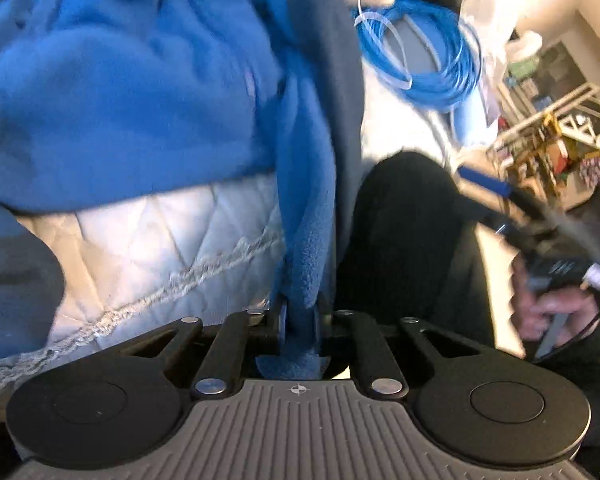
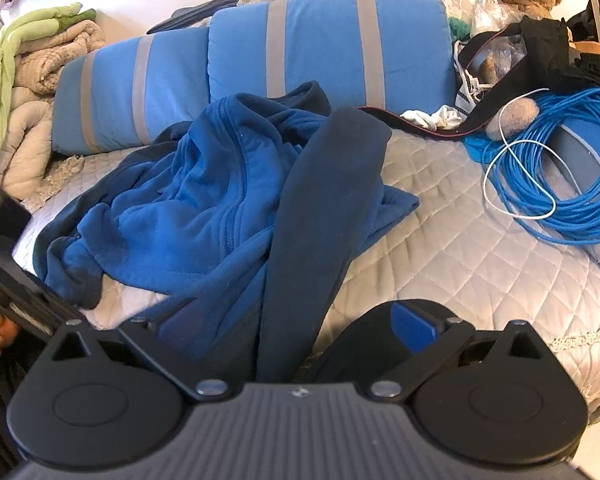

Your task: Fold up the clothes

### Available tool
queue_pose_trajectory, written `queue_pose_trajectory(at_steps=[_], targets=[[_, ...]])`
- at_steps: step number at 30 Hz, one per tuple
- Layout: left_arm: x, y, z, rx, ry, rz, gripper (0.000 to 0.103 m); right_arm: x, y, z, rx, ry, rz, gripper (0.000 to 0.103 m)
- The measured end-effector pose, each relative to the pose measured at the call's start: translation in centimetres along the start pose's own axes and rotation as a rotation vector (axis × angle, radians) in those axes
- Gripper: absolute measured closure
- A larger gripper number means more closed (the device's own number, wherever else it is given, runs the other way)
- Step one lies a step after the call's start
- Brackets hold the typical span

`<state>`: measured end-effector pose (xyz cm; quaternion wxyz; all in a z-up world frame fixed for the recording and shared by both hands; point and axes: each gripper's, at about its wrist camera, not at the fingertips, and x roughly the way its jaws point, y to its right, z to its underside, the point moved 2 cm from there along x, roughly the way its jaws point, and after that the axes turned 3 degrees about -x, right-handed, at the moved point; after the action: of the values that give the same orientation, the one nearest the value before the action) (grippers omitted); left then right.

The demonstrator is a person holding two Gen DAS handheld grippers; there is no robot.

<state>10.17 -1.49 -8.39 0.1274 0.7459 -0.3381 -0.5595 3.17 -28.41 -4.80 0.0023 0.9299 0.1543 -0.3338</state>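
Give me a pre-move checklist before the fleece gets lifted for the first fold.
1. Left gripper clamped on the blue fleece: ok, an edge is pinched between the pads.
2. Right gripper gripping: not ok, jaws open, dark sleeve only lies between them.
3. Fleece laid flat: not ok, bunched on the quilt.
4. Blue cable coil apart from the fleece: ok.
5. How much fabric the left pads hold: cannot tell.

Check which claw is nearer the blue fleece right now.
Left. The left claw is shut on an edge of the blue fleece. The right claw is open, with the dark sleeve between its jaws.
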Motion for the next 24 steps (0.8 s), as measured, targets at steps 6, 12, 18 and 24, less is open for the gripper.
queue_pose_trajectory(at_steps=[6, 12, 18, 24], targets=[[-3.8, 1.7, -1.0, -0.056, 0.122, 0.011, 0.092, 0.0, -0.6, 0.3, 0.015, -0.014, -0.047, 0.000], [-5.8, 3.2, -2.3, -0.111, 0.203, 0.032, 0.092, -0.4, -1.1, 0.5, 0.015, -0.018, -0.076, 0.000], [-6.5, 3.7, -2.9, -0.113, 0.232, 0.021, 0.092, -0.9, -1.2, 0.4, 0.018, -0.011, -0.071, 0.000], [-6.6, 3.3, -2.7, -0.122, 0.234, 0.014, 0.092, -1.4, -1.3, 0.5, 0.014, -0.009, -0.067, 0.000]])
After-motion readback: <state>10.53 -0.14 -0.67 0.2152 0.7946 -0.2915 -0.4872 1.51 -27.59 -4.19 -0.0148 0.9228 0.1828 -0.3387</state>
